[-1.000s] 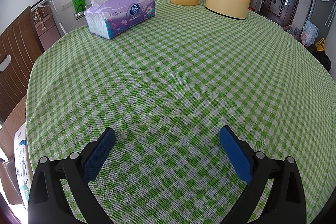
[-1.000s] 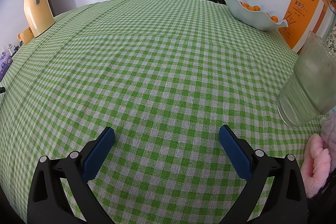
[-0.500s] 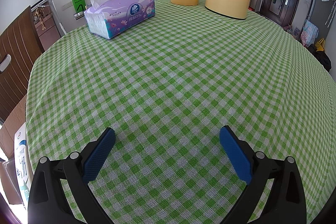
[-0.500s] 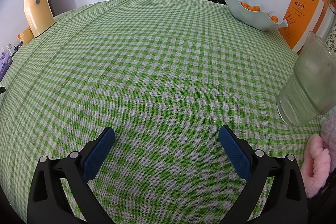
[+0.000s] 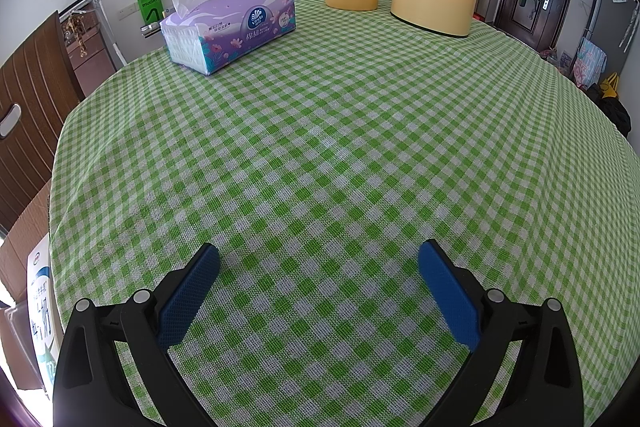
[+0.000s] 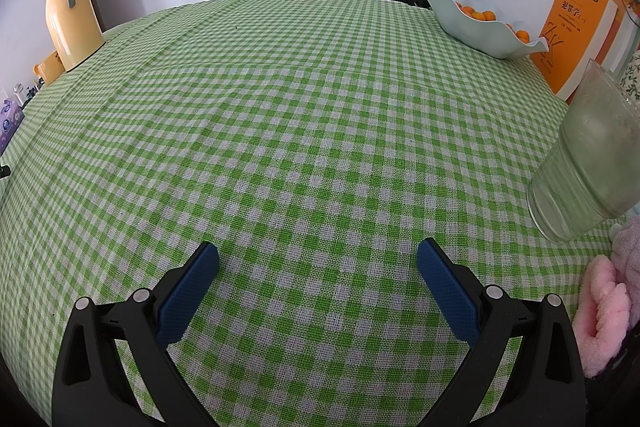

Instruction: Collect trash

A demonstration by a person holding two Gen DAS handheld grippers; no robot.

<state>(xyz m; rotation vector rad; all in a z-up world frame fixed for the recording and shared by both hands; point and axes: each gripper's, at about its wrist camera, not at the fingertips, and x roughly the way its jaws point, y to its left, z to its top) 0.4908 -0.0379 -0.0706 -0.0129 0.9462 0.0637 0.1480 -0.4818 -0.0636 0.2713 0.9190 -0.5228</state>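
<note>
Left wrist view: my left hand-held gripper (image 5: pixel 319 255) and right hand-held gripper (image 6: pixel 317 254) hover spread, empty; no trash visible, so I scan the surface (image 5: pixel 340 131) first.

Bright, even daylight; sharp focus, strong fisheye bending at edges.
</note>
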